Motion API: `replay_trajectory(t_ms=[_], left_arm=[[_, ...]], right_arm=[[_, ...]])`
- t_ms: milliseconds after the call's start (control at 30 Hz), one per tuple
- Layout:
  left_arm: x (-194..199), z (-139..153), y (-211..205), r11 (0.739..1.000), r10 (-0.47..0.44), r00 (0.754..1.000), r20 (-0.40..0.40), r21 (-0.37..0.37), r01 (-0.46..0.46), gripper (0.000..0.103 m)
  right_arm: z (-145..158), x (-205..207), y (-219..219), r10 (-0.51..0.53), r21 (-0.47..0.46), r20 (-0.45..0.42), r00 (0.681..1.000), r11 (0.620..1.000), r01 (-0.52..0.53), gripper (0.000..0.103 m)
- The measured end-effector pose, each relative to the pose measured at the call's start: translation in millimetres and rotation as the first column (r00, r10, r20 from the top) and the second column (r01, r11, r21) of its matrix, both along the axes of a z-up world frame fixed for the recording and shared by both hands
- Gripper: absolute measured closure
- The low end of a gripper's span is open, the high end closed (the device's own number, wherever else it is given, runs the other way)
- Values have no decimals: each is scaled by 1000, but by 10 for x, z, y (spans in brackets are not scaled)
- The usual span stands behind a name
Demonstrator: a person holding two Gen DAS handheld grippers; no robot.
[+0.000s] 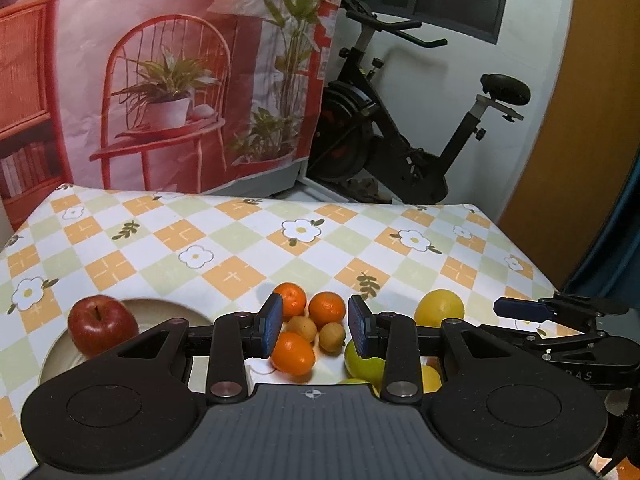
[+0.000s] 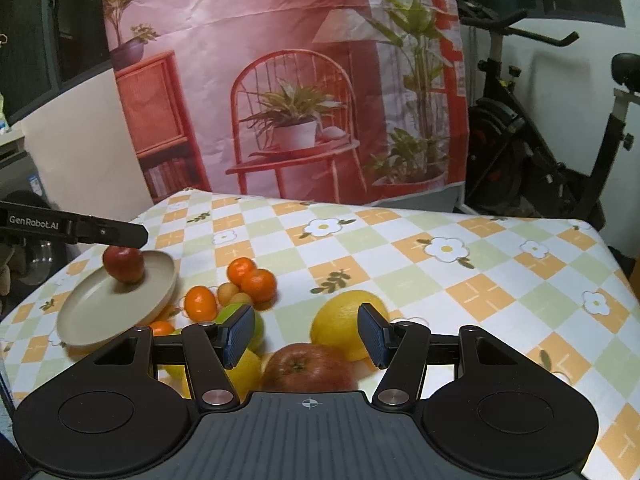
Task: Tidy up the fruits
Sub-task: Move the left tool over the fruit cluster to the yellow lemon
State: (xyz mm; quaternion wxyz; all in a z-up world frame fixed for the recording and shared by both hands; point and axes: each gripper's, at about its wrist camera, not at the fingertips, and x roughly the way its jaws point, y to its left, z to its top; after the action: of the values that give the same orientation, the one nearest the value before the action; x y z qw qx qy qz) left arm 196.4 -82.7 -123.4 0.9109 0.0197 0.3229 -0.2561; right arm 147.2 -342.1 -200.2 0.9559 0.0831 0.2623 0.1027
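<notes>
Left gripper [image 1: 315,327] empty, jaws apart; red apple [image 1: 102,324] on plate [image 1: 60,354] leftward.

Both tools point forward and down with jaws parted and empty: left tool [image 1: 315,326], right tool [image 2: 307,332].

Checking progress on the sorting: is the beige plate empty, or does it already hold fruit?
Not empty. One red apple sits on the beige plate; the oranges and the other fruit lie on the tablecloth beside it.
</notes>
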Motion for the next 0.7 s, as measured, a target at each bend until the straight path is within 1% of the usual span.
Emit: replay_trajectory(t_ms=[100,367,467,533,700], left_arm=[[-29,12,0,1000,1,1000,-8,-10,-1,65],[-63,-54,-101,999,-36,999,-38,-15,36,65],[-49,-102,-81,999,-33,997,-68,-37,30,65],[-32,-128,-68,999,-28,996,-83,-40,25,65],[-42,-121,-65,999,-30,997,-69,-34,28,65]], right_arm=[[8,1,40,9,1,-1,1000,1000,-9,49],[6,-37,78,8,-18,-12,1000,1000,-8,49],[-23,-67,151,25,-46,-22,999,999,-26,50],[-47,-93,198,37,-46,-29,999,998,-38,50],[-69,-138,355,71,-30,-36,997,997,-72,50]])
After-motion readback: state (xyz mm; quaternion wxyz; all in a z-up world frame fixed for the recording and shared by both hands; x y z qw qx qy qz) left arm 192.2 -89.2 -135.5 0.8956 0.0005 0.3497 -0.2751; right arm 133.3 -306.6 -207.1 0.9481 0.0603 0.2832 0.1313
